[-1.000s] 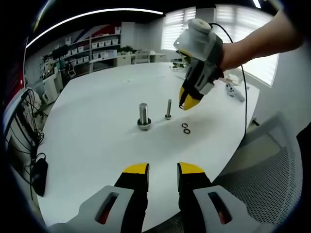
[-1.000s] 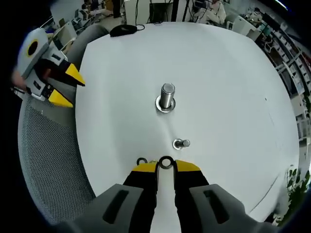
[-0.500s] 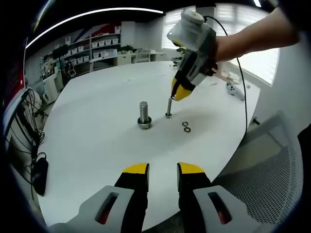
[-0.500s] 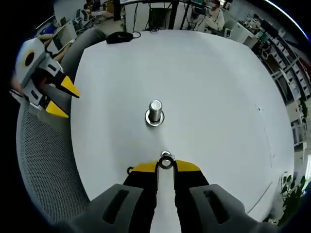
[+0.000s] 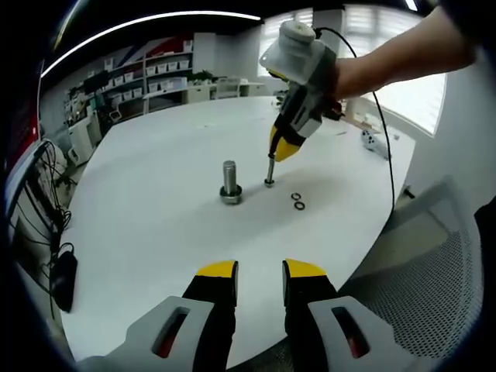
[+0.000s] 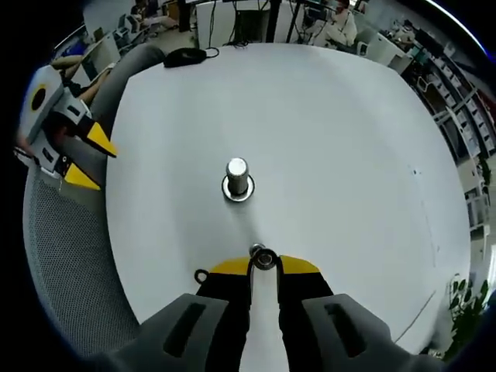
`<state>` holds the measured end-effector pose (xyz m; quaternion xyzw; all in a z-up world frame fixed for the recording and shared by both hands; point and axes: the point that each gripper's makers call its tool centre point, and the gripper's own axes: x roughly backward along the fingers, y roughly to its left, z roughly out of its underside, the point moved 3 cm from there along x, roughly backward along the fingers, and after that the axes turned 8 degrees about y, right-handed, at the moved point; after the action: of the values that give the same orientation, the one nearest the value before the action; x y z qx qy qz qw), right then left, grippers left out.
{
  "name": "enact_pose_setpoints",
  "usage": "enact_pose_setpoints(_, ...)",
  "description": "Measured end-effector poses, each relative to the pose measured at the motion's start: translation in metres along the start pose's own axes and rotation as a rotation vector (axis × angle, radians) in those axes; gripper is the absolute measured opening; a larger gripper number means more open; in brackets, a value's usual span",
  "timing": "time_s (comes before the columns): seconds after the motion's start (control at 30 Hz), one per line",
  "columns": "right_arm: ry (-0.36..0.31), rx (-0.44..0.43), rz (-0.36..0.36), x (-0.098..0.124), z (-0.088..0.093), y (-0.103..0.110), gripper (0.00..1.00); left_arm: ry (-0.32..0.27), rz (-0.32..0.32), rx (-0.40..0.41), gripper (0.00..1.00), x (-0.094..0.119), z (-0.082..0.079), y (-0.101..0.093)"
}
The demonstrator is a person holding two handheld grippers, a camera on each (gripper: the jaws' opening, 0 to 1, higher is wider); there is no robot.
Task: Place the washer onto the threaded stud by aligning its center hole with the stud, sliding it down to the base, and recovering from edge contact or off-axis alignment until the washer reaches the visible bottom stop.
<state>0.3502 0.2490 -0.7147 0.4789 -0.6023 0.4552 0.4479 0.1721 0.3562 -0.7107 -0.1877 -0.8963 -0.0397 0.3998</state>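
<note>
A thin threaded stud [image 5: 269, 172] stands upright on the white table [image 5: 155, 232], right of a thicker bolt [image 5: 229, 181] with a washer at its base. My right gripper [image 5: 282, 148] hangs over the thin stud's top, shut on a small dark washer [image 6: 264, 259]. In the right gripper view the washer sits right at the stud's tip [image 6: 255, 249], between the yellow fingertips [image 6: 229, 267]; the thicker bolt [image 6: 237, 177] stands beyond. My left gripper [image 5: 260, 271] stays open and empty near the table's edge, and appears at the left as left gripper [image 6: 81, 157].
Two loose washers [image 5: 297, 201] lie right of the stud; one loose washer [image 6: 201, 275] shows beside my right jaw. A mesh chair [image 5: 418, 263] stands at the table's edge. A black mouse [image 6: 184, 54] lies at the far side, and a white object [image 5: 373, 146] near the window.
My right gripper carried the washer away from the loose washers and across to the thin stud, ending over its top. The left gripper kept still.
</note>
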Motion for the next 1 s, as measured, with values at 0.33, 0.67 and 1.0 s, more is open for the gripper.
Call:
enact_pose_setpoints(0.33, 0.04, 0.033, -0.024, -0.018, 0.0, 0.0, 0.14, 0.002, -0.003, 0.005, 0.21, 0.0, 0.0, 0.001)
enact_pose_setpoints(0.67, 0.085, 0.033, -0.052, -0.039, 0.001, -0.003, 0.14, 0.011, -0.003, 0.006, 0.2, -0.001, 0.002, 0.001)
enact_pose_setpoints(1.0, 0.104, 0.04, -0.057, -0.049, 0.004, -0.003, 0.15, 0.016, -0.002, 0.01, 0.2, -0.002, 0.002, 0.001)
